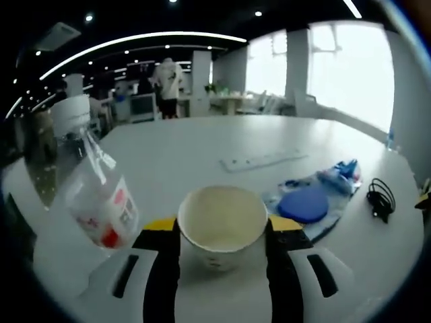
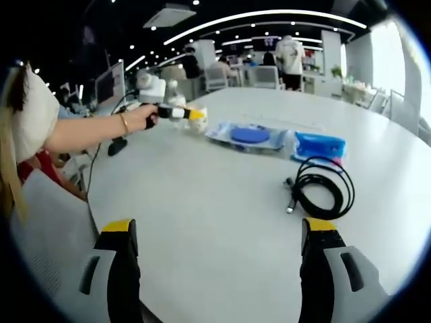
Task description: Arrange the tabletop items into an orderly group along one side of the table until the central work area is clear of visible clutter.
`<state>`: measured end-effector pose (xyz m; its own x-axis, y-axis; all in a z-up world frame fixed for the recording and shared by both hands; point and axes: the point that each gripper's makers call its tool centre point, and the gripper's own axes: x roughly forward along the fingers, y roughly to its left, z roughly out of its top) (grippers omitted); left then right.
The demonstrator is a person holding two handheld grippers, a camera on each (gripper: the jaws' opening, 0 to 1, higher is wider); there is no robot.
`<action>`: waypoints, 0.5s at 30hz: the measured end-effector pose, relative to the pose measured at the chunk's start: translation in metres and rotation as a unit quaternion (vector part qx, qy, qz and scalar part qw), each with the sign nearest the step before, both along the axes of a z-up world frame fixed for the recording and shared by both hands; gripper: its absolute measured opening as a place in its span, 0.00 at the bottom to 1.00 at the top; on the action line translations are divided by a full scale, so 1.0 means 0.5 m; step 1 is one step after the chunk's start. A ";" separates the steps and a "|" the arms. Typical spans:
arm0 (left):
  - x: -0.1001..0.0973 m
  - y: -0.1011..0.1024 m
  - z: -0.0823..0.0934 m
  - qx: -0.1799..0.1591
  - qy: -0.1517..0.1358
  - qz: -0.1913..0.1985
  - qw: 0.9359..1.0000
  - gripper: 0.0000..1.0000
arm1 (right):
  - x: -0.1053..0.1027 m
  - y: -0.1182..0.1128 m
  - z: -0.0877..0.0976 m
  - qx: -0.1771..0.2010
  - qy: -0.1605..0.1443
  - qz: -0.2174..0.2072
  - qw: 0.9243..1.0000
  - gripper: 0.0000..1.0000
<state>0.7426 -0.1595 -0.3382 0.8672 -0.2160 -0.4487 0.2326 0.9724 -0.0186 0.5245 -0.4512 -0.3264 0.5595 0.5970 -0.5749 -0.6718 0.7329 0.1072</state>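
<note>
A white paper cup (image 1: 222, 237) sits between the yellow-tipped jaws of my left gripper (image 1: 222, 223), which press against its sides just above the white table (image 1: 188, 151). A clear plastic bottle (image 1: 101, 198) with a red and white label leans close by on the left. In the right gripper view, a person's hand holds the left gripper (image 2: 192, 114) far across the table by the cup (image 2: 200, 121). My right gripper (image 2: 222, 259) is open wide over bare table. A coiled black cable (image 2: 323, 190) lies ahead of its right jaw.
A blue disc in a clear plastic bag (image 2: 248, 135) and a blue packet (image 2: 318, 145) lie beyond the cable; the same bag (image 1: 306, 203) and cable (image 1: 380, 196) lie right of the cup. A white power strip (image 1: 262, 160) lies farther back. People stand among desks behind.
</note>
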 end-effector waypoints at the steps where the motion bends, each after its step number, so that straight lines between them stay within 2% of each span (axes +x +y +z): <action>1: -0.004 0.005 -0.008 0.010 0.007 0.002 1.000 0.47 | 0.000 0.001 0.000 0.000 0.000 0.001 1.000 0.99; 4: -0.007 0.005 -0.009 -0.003 0.008 0.006 1.000 0.56 | -0.003 0.003 -0.001 -0.001 0.000 0.002 1.000 0.99; 9: -0.020 0.000 -0.002 0.005 0.006 0.004 1.000 0.59 | -0.002 0.004 0.000 0.001 -0.001 0.000 1.000 0.99; 12: -0.025 -0.003 0.001 0.004 0.006 0.005 1.000 0.68 | 0.000 0.005 0.005 0.007 -0.005 -0.003 1.000 0.99; 15: -0.035 -0.003 0.000 0.023 0.012 0.002 1.000 0.74 | 0.005 0.005 0.014 0.013 -0.010 -0.007 1.000 0.99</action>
